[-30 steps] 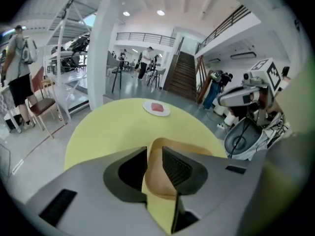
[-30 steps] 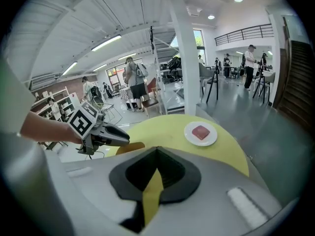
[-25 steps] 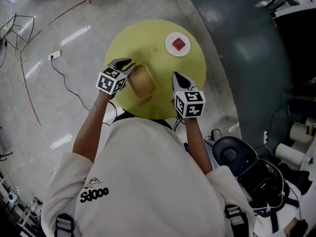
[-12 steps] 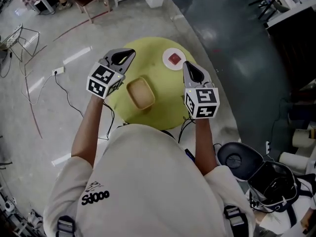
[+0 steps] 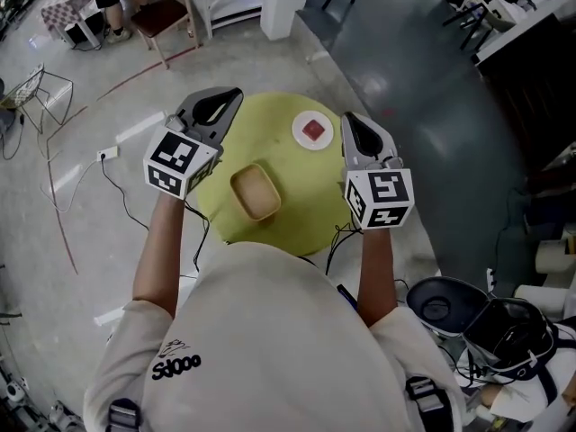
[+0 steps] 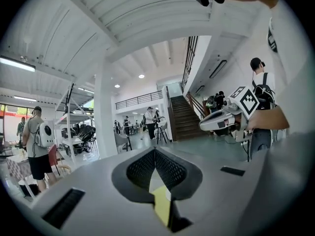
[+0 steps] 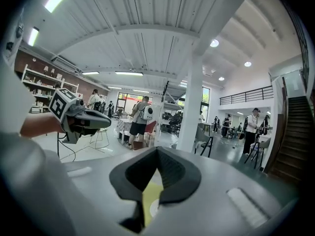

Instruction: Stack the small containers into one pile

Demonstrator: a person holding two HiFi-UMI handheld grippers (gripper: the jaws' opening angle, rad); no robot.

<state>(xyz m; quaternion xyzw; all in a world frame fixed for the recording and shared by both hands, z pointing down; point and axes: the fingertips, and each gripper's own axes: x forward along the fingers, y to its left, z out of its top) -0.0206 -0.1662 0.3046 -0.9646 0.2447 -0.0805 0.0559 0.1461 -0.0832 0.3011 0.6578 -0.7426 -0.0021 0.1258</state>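
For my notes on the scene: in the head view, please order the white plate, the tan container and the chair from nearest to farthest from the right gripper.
1. White plate, just left of the right gripper.
2. Tan container, farther left and nearer the person.
3. Chair, far off at the upper left of the view.

Round yellow-green table [image 5: 310, 223] on grey floor. Chair [image 5: 166, 12] with dark red seat, upper left. White pillar [image 5: 283, 3] beyond table. White socket block [image 5: 106, 155] on floor, left of table.
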